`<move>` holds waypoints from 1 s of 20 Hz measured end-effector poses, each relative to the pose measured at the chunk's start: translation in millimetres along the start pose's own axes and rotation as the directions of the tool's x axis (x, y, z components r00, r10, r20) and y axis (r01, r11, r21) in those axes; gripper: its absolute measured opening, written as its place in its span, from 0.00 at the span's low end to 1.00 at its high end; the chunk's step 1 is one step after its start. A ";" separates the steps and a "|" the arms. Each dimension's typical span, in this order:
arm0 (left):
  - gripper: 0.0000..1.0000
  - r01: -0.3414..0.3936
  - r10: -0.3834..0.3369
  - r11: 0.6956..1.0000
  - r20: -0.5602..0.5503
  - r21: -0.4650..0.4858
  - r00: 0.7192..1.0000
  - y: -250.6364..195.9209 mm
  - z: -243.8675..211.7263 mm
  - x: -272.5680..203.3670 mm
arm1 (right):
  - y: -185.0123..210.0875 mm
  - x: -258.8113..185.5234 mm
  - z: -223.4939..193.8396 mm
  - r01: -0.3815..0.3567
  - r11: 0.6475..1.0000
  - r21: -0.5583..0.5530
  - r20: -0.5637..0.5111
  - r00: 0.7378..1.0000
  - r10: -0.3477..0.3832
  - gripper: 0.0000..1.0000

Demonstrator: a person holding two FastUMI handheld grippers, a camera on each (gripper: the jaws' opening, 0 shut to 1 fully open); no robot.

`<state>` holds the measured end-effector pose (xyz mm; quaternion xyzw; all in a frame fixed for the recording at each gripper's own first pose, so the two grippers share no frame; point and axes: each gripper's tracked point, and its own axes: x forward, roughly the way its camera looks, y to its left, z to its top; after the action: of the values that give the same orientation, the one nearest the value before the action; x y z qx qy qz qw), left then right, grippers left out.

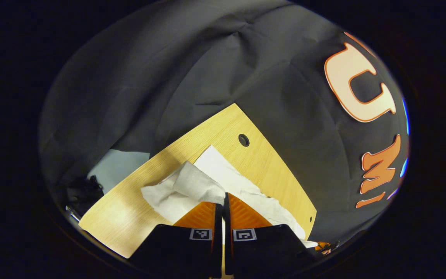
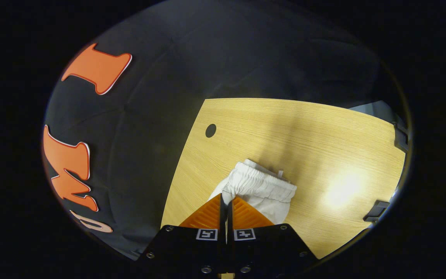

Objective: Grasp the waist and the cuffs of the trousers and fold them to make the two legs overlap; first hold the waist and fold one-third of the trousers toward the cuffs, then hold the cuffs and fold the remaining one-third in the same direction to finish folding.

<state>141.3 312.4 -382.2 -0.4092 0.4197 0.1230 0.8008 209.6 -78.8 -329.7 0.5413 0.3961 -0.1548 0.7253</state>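
Note:
White trousers [image 1: 192, 186] lie on the wooden table [image 1: 269, 162]. In the left gripper view my left gripper [image 1: 223, 197] is shut on a bunched fold of a leg end, lifted a little off the table, while the other leg stretches flat to the right. In the right gripper view my right gripper [image 2: 227, 199] is shut on the gathered elastic waist [image 2: 259, 184] of the trousers, which is raised and hangs folded over itself above the table [image 2: 285, 128].
A round cable hole [image 1: 243, 140] is set in the table near its far edge; it is also seen in the right gripper view [image 2: 210, 130]. Black cloth walls surround the table. Dark clamps [image 2: 376, 211] sit at the table's right edge.

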 end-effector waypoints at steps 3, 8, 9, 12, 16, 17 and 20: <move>0.06 0.008 -0.008 1.000 -0.052 -0.007 0.999 -3.8 10.5 25.2 | 13.6 16.6 2.4 0.011 1.000 0.001 -0.009 1.000 -0.011 0.01; 0.06 -0.016 0.014 1.000 -0.129 -0.012 0.991 10.5 16.4 68.9 | 35.7 55.7 3.1 0.044 0.998 -0.035 -0.019 0.999 -0.045 0.01; 0.06 -0.021 0.020 1.000 -0.135 -0.006 0.991 11.6 17.1 77.2 | 39.7 61.0 2.2 0.052 0.998 -0.039 -0.020 0.998 -0.053 0.01; 0.07 -0.028 0.030 0.999 -0.154 0.015 0.988 14.2 22.7 92.1 | 50.6 82.6 5.5 0.055 0.998 -0.033 -0.007 0.998 -0.056 0.01; 0.27 -0.015 0.027 0.997 -0.163 0.075 0.986 4.9 29.1 108.0 | 58.2 74.7 3.4 0.043 0.999 0.002 -0.013 0.999 -0.043 0.05; 0.41 -0.010 0.025 0.995 -0.161 0.094 0.987 4.3 29.5 109.0 | 58.9 80.4 0.8 0.048 0.999 -0.017 -0.004 0.999 -0.048 0.11; 0.95 -0.005 0.018 0.996 -0.145 0.088 0.989 -1.5 35.7 102.5 | 48.8 68.4 1.8 0.077 0.993 -0.093 0.038 0.997 -0.073 0.37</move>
<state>225.9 323.4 -449.4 -0.3794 0.4841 0.0789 0.7845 285.9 -48.6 -348.0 0.4883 0.4105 -0.1723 0.7506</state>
